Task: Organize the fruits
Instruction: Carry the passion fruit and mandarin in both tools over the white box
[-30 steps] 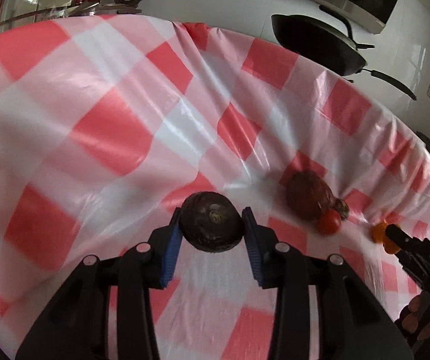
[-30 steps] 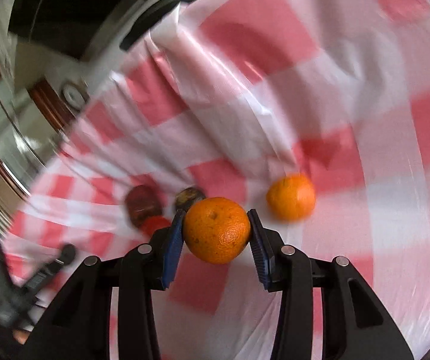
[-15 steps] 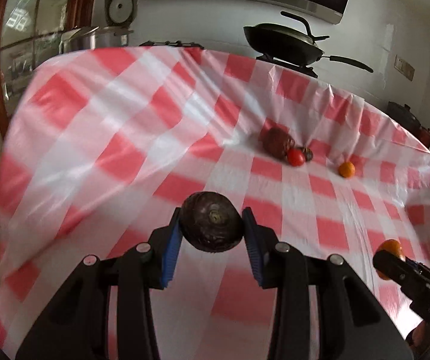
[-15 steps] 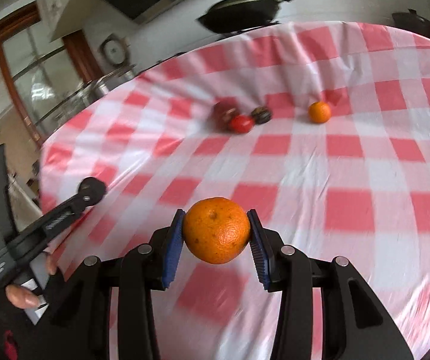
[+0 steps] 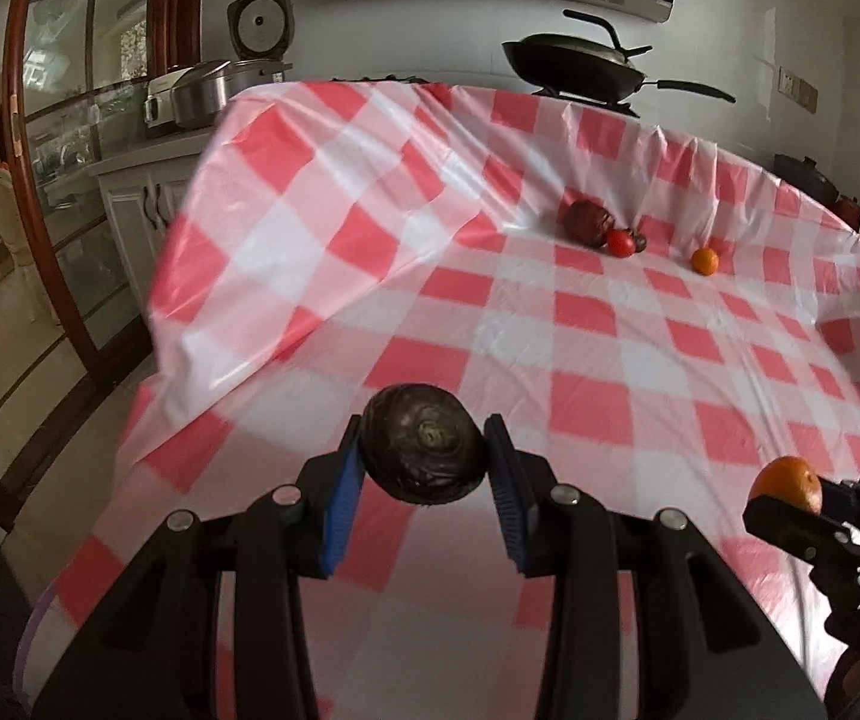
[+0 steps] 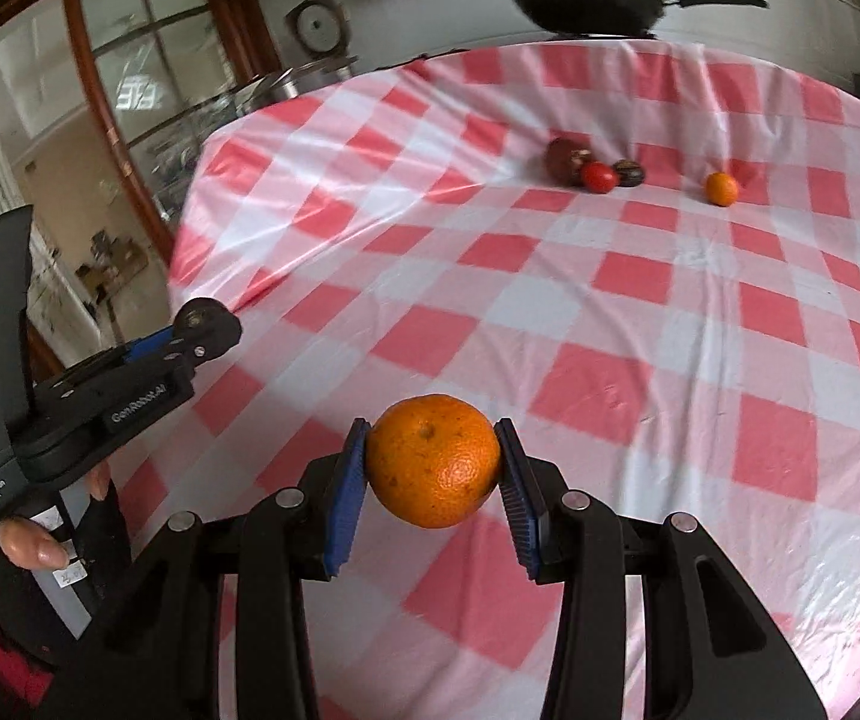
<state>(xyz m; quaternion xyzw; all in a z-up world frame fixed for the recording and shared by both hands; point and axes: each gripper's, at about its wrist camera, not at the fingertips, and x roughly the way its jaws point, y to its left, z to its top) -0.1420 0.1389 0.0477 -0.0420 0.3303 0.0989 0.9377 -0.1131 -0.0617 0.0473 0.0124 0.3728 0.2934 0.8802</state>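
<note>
**Two fruits held above the checked cloth**

We see a dark purple-brown fruit (image 5: 423, 445) pinched between the blue pads of the left gripper (image 5: 423, 462), held clear above the tablecloth. The right gripper (image 6: 433, 471) pinches an orange (image 6: 434, 461) the same way, its pads pressed on both sides of the peel. From the left wrist view, the right gripper sits low to the right with its orange showing at the tip; from the right wrist view, the left gripper lies off to the left, a hand (image 6: 30, 543) around its handle.

Far ahead of both claws, a cluster rests on the cloth: a dark reddish fruit (image 5: 589, 222), a red tomato (image 5: 620, 243) touching it, and a small dark fruit (image 6: 629, 173) just beside the tomato. A small orange (image 5: 704, 260) lies apart, to the right of that group.

The red-and-white checked tablecloth (image 5: 580, 360) is glossy and wrinkled, draping over the table's left edge. Beyond it we see a black wok (image 5: 574, 69) on a stove, a steel cooker (image 5: 201, 97) on a white counter, and a glass door with a wooden frame (image 5: 39, 180) on the left.
</note>
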